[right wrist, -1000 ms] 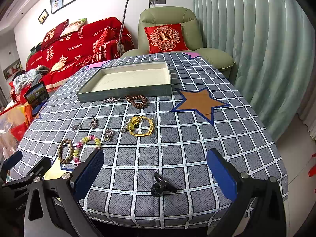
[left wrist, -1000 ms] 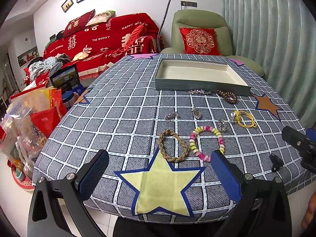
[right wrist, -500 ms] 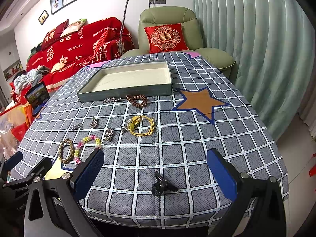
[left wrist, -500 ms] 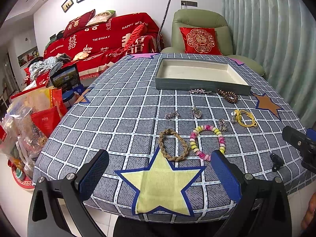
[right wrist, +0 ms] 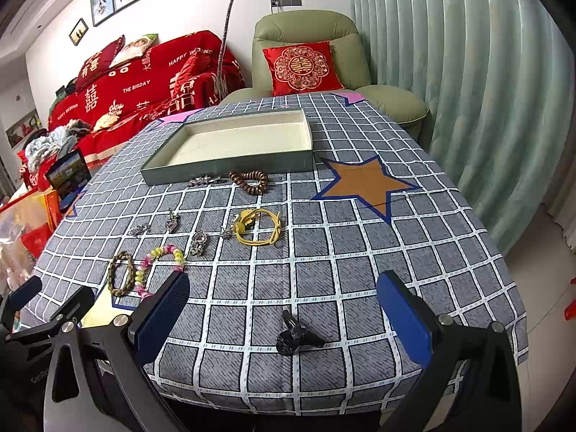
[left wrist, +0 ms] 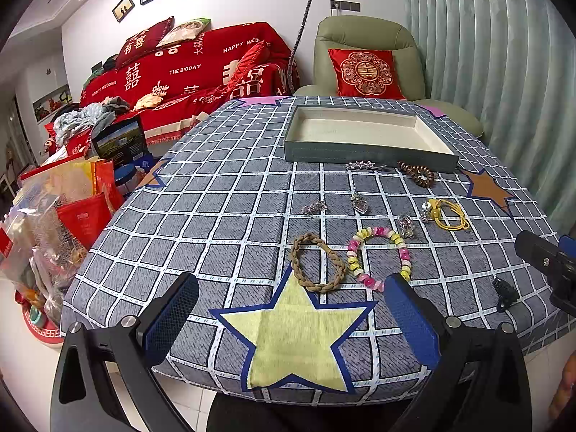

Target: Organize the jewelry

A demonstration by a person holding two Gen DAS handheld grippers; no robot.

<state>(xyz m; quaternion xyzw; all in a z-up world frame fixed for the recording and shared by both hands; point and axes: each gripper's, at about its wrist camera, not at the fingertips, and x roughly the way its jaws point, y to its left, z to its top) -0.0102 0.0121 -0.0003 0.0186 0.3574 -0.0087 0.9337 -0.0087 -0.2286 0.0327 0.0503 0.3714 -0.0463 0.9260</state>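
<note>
A shallow grey tray (left wrist: 363,152) (right wrist: 230,167) with a cream inside stands empty at the far middle of the checked tablecloth. In front of it lie a brown bead bracelet (left wrist: 417,174) (right wrist: 251,182), a yellow cord bracelet (left wrist: 450,212) (right wrist: 257,228), a pink-and-yellow bead bracelet (left wrist: 378,257) (right wrist: 160,262), a braided brown bracelet (left wrist: 316,268) (right wrist: 121,277), several small silver pieces (left wrist: 360,203), and a black hair clip (right wrist: 295,333) (left wrist: 504,293). My left gripper (left wrist: 291,318) is open and empty over the yellow star. My right gripper (right wrist: 282,318) is open and empty, just short of the black clip.
The table's near edge runs under both grippers. Bags and boxes (left wrist: 61,216) stand on the floor at the left. A red sofa (left wrist: 187,75) and a green armchair (left wrist: 367,57) stand behind the table. A curtain (right wrist: 486,90) hangs at the right.
</note>
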